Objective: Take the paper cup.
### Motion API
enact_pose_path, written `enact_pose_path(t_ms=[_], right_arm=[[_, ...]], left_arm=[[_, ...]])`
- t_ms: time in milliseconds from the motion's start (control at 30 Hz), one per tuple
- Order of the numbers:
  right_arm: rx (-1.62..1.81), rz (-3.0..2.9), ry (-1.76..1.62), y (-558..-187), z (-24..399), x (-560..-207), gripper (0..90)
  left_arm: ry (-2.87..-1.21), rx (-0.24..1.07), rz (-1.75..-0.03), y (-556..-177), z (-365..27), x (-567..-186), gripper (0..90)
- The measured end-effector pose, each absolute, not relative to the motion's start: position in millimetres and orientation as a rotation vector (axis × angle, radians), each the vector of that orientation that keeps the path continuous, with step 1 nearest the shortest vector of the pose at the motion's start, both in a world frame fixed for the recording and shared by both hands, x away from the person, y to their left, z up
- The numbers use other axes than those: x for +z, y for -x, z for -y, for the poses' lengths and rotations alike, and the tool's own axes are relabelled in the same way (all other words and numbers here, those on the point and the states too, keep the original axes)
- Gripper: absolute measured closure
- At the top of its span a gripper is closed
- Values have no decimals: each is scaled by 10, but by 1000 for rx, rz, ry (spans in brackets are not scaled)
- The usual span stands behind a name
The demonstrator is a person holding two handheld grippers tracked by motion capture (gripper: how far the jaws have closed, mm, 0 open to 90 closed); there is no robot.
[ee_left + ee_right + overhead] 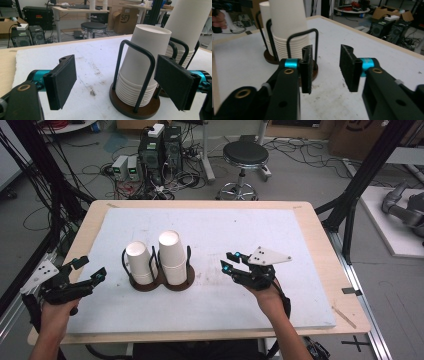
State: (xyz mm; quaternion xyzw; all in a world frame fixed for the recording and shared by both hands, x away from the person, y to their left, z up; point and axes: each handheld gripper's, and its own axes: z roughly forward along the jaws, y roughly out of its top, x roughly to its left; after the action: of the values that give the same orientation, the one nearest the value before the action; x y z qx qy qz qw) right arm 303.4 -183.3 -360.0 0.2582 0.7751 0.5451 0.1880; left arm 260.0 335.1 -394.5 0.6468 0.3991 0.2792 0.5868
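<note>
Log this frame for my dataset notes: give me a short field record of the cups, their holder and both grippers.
cups: two stacks of white paper cups, upside down; left stack shorter than right stack
holder: dark double base with black wire loops, on the white mat
left gripper: jaws wide open, nothing between them, left of the holder
right gripper: jaws part open, nothing between them, right of the holder

Two cup stacks (140, 262) (171, 251), one double holder (187, 280), two grippers (86, 271) (230, 261).
</note>
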Motion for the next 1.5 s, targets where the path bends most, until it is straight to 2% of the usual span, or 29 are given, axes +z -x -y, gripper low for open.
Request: enact_pose_path(t_ms=[133, 200, 533, 1100, 1500], right_arm=[[1554, -2182, -666, -3009, 1747, -3548, 854], [1555, -2179, -640, -2998, 1691, -3529, 900], [1585, -2241, -605, -3007, 1443, -3507, 900], [1685, -2327, -440, -2999, 789, -3600, 900], [1640, -2401, -409, -2995, 361, -3757, 900]], left_arm=[[-1503, 649, -935, -2599, -3358, -3950, 181], [-1502, 648, -935, -2599, -3359, -3951, 181], [-1506, 648, -937, -2601, -3364, -3953, 181], [-1515, 648, -932, -2600, -3364, -3954, 184], [-1513, 654, -928, -2600, -3373, -3946, 184]])
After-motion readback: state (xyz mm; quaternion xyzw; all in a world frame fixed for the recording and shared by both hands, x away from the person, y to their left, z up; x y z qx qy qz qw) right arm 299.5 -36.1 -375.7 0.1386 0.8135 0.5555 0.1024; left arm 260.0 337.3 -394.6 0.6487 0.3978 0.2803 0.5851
